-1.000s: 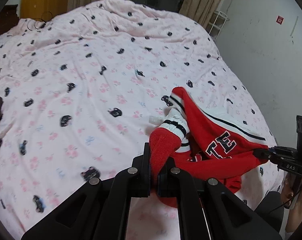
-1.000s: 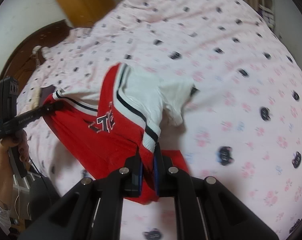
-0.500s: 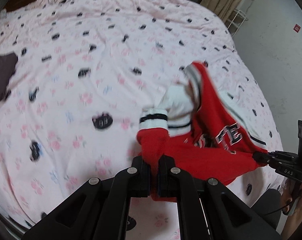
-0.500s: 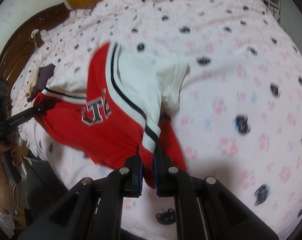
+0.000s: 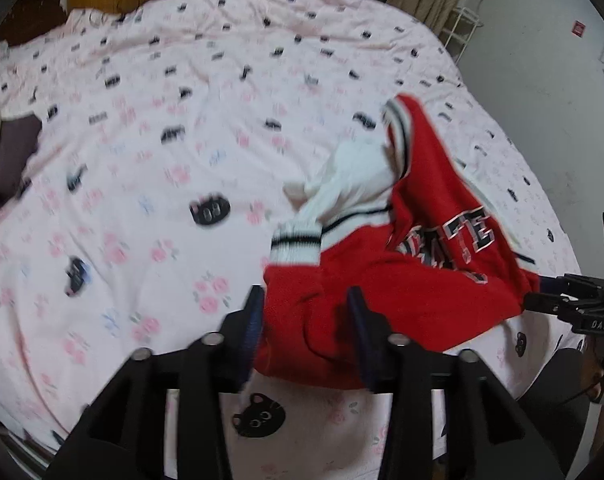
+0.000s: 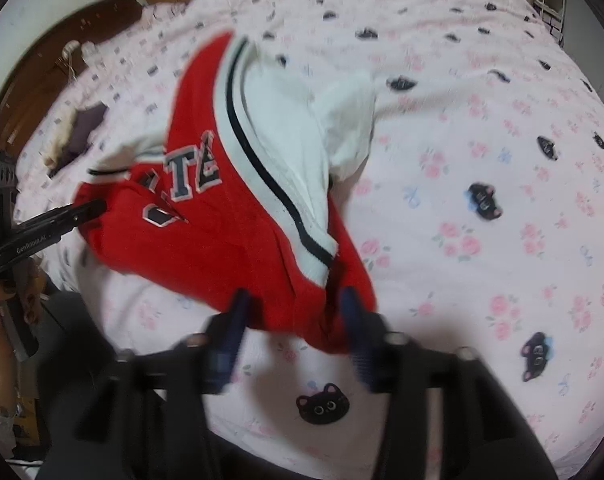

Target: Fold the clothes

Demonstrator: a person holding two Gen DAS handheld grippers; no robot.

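Observation:
A red and white jersey (image 5: 414,272) with dark block letters lies bunched near the bed's front edge; it also shows in the right wrist view (image 6: 237,216). My left gripper (image 5: 306,300) is open, its fingers standing either side of the red hem. My right gripper (image 6: 293,304) is open too, astride the hem at the other end. In the left wrist view the right gripper's tips (image 5: 542,296) show at the jersey's right corner. In the right wrist view the left gripper's tips (image 6: 89,210) show at its left corner.
The jersey rests on a pink bedsheet (image 5: 149,168) printed with black cats and flowers. A dark cloth (image 5: 13,148) lies at the bed's far left. A wooden headboard (image 6: 41,80), curtains and a white wall (image 5: 542,60) surround the bed.
Both grippers were shut on the jersey's hem and holding it up. Now both have opened and the jersey has dropped onto the bed near its front edge.

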